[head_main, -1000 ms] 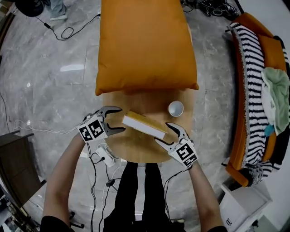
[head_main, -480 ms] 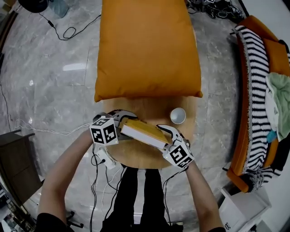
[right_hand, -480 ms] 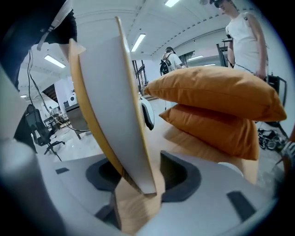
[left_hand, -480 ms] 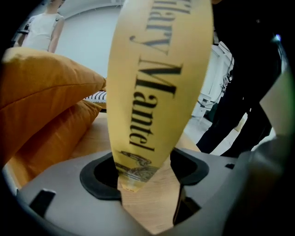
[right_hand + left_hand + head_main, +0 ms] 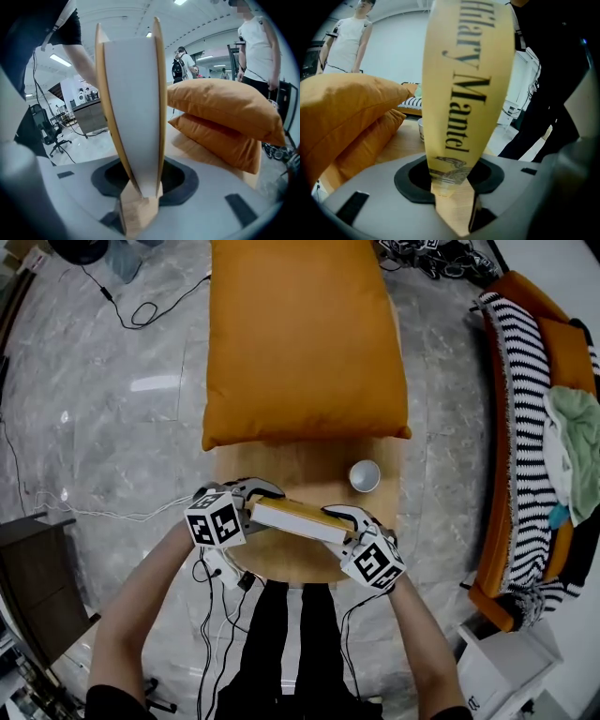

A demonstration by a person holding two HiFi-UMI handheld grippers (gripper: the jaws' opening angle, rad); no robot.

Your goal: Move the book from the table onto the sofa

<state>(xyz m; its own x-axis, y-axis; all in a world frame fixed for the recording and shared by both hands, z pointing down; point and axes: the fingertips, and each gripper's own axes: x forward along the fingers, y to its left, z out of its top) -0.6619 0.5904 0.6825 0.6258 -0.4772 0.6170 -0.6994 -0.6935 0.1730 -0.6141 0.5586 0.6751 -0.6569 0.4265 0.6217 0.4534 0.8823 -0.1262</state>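
Observation:
The book [image 5: 298, 519], yellow-covered with a white page edge, hangs just above the round wooden table [image 5: 291, 470], held at both ends. My left gripper [image 5: 253, 505] is shut on its left end, where the printed spine [image 5: 461, 79] rises between the jaws. My right gripper [image 5: 343, 524] is shut on the right end, and the page edge [image 5: 133, 108] stands between its jaws. Both pairs of jaws have just been closing onto the book. The orange sofa [image 5: 562, 334] stands at the right.
Two stacked orange cushions [image 5: 305, 334] cover the table's far half. A white cup [image 5: 365, 475] sits just beyond the book's right end. A striped blanket [image 5: 525, 409] and clothes lie on the sofa. Cables trail over the marble floor; a person [image 5: 258, 51] stands behind the cushions.
Both grippers came in from beside the book to its two ends and closed on it. The book has come off the table and turned more level.

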